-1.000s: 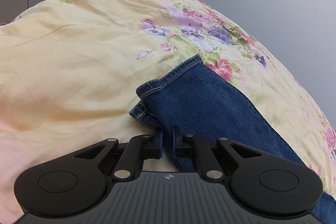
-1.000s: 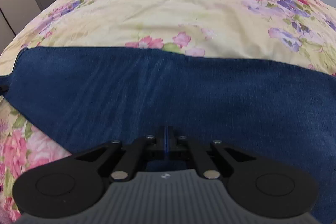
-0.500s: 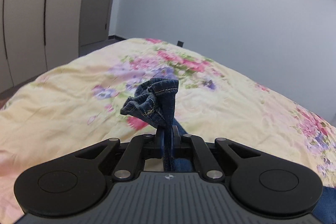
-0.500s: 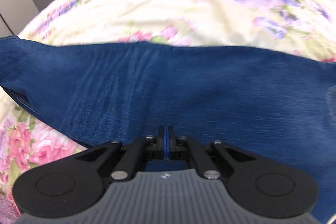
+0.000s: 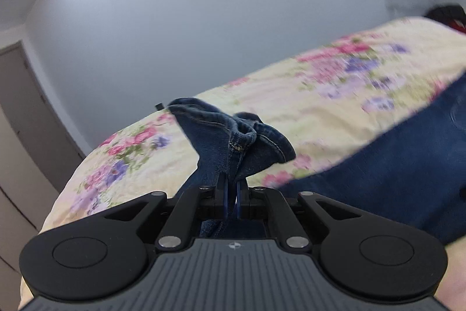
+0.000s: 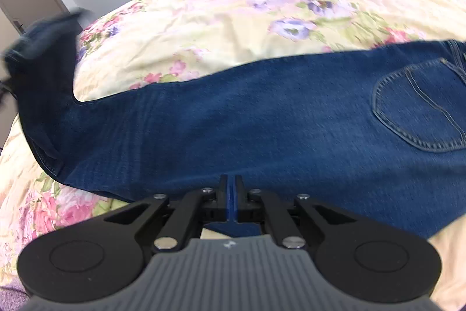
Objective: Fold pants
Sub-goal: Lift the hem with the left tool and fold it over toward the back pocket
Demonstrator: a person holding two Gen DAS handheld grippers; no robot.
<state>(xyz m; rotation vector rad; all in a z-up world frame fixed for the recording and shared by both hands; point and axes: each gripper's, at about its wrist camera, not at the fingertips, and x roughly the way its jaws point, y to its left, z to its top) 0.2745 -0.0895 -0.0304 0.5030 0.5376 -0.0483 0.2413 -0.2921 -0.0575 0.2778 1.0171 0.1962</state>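
Floral bed (image 6: 221, 28) under blue pants (image 6: 262, 118), hem bunched and lifted in pinching left gripper (image 5: 231, 194), near edge pinched by right gripper (image 6: 231, 194); fold begun, not yet laid.

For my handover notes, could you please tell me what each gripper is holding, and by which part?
Both hold the jeans: the left gripper pinches the bunched leg hem, and the right gripper pinches the near edge of the leg.
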